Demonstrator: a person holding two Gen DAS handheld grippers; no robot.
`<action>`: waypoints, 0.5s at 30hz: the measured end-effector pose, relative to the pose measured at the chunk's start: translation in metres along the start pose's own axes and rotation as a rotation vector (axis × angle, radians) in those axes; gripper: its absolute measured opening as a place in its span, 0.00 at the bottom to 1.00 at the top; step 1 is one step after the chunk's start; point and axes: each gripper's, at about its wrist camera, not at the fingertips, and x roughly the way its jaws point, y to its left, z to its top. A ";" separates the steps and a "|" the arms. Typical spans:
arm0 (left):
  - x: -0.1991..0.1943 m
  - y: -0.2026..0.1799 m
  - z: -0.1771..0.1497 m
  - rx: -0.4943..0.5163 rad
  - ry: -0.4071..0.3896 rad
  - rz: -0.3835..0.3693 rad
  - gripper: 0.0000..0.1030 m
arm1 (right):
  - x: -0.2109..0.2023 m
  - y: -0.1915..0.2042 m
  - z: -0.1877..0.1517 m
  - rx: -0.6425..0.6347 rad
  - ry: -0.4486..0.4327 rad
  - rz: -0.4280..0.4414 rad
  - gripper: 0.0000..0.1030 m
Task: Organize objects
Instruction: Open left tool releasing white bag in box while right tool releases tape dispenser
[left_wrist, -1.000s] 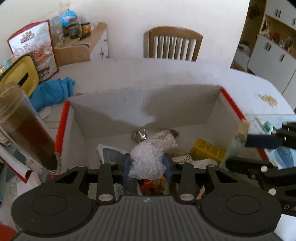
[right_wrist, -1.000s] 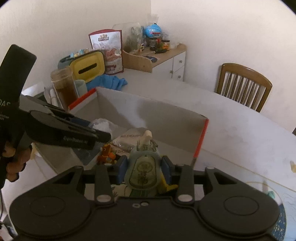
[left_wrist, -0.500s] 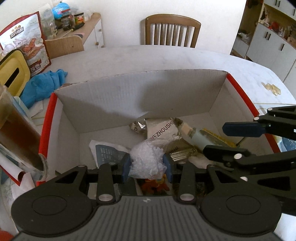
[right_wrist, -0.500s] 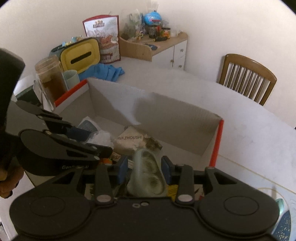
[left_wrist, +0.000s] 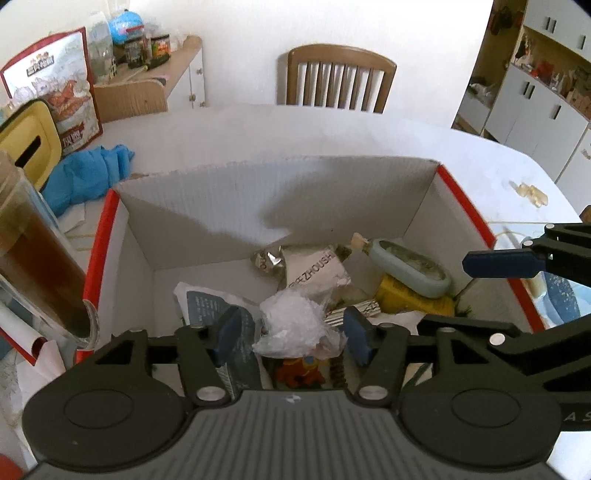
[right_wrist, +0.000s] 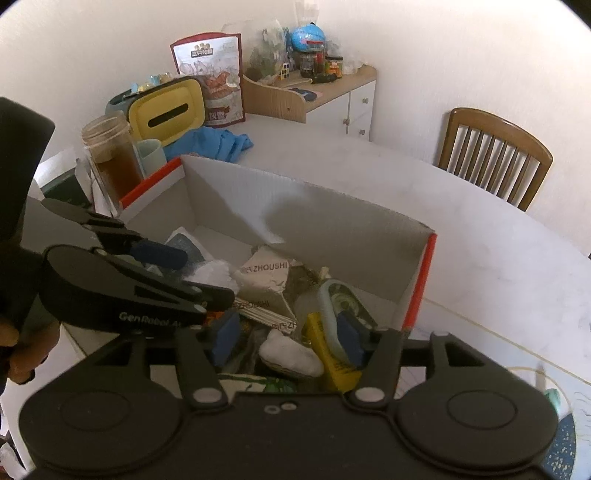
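2 grippers hang over the box (left_wrist: 458, 206), fingers spread.

Left gripper (left_wrist: 291, 334) straddles a white bag (left_wrist: 295, 325) without pinching it; right gripper (right_wrist: 286, 334) holds nothing. Both the bag and a pale green bottle (left_wrist: 408, 267) lie in the box, the bottle atop a yellow pack (left_wrist: 413, 302).

White tabletop (left_wrist: 424, 144), red-edged white cardboard box (left_wrist: 280, 192), crumpled blue cloth (left_wrist: 86, 175), brown-filled clear jar (right_wrist: 110, 158), yellow-lidded container (right_wrist: 166, 109)
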 end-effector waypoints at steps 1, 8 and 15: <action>-0.003 -0.001 0.000 -0.001 -0.007 -0.001 0.63 | -0.003 -0.001 0.000 0.000 -0.005 0.001 0.58; -0.024 -0.009 0.002 -0.012 -0.051 -0.002 0.64 | -0.028 -0.005 -0.002 0.005 -0.046 0.021 0.61; -0.046 -0.025 0.001 -0.013 -0.094 -0.016 0.71 | -0.056 -0.011 -0.007 0.001 -0.094 0.038 0.69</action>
